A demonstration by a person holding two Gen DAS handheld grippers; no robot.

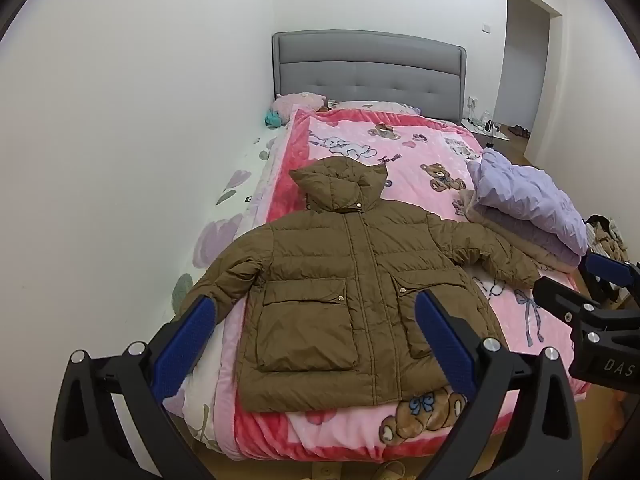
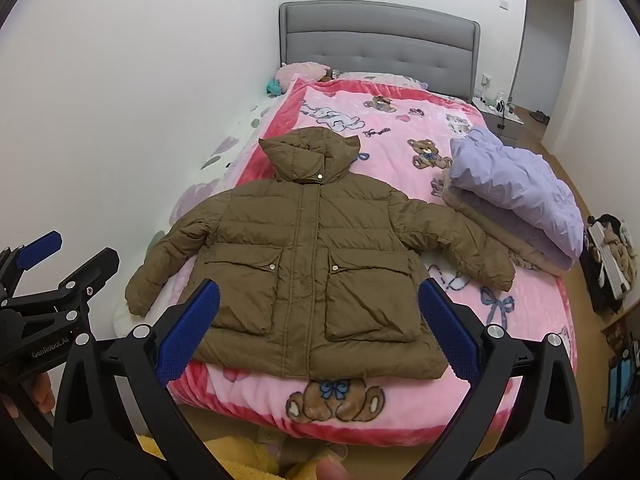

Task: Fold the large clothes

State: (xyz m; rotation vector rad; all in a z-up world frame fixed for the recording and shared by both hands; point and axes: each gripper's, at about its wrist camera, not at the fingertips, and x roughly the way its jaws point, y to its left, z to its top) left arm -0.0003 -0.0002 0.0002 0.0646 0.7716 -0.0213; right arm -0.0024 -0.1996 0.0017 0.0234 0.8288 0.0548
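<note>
Left gripper (image 1: 316, 316) and right gripper (image 2: 320, 304) gape empty; brown coat (image 2: 304, 256) flat on bed (image 2: 400, 396).

From my remote post: a bed (image 2: 448, 32) with a grey padded headboard carries a pink teddy-bear blanket (image 2: 400, 128). On the blanket a brown hooded puffer jacket (image 2: 304, 248) lies flat, front up, sleeves spread. Just beside its right-hand sleeve sits a folded lilac and beige stack of clothes (image 2: 516, 192).
</note>
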